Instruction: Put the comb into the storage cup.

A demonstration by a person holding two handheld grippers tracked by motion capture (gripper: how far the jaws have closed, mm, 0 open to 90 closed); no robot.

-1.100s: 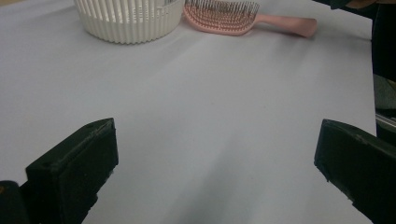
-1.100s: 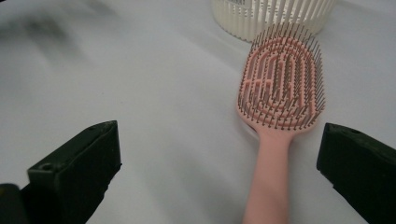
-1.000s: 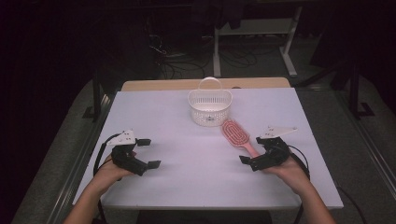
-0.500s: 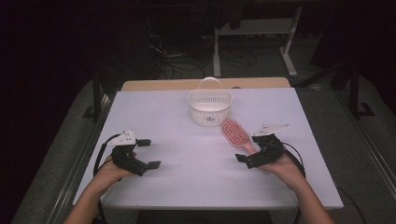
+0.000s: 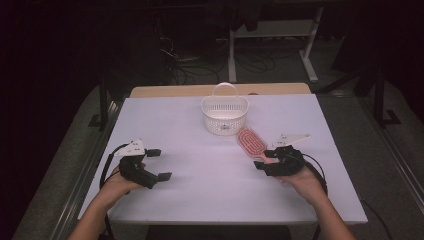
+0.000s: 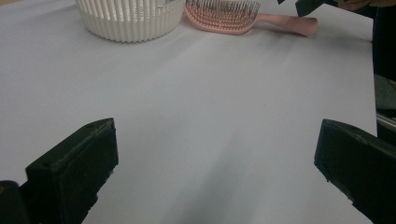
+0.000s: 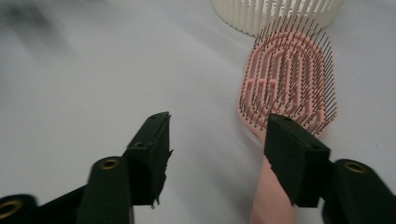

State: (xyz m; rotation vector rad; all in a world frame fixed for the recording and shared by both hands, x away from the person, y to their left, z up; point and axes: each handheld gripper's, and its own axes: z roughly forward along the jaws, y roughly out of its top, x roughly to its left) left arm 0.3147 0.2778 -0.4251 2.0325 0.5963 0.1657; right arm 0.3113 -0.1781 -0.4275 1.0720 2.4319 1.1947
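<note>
A pink hairbrush [image 5: 251, 142] lies bristles up on the white table [image 5: 210, 200], just in front of a white slatted basket [image 5: 225, 112]. My right gripper [image 5: 264, 159] sits at the brush's handle end. In the right gripper view its jaws [image 7: 219, 126] have just been closing. The pink handle [image 7: 268, 205] lies between them, close by the right-hand jaw, and the left-hand jaw stands clear of it. My left gripper [image 5: 160, 164] rests at the table's left with its jaws wide apart [image 6: 215, 158] over bare tabletop. The left gripper view has the brush [image 6: 224, 14] and basket [image 6: 130, 18] far ahead.
The basket has an upright handle [image 5: 225, 86] and stands at the table's far middle. A wooden strip [image 5: 175, 91] runs along the far edge. Cables trail from both grippers. Dark floor and desk legs [image 5: 310, 55] lie beyond.
The right gripper's jaws have narrowed around the brush handle. Both hands have stayed where they were, and the brush and basket have not moved.
</note>
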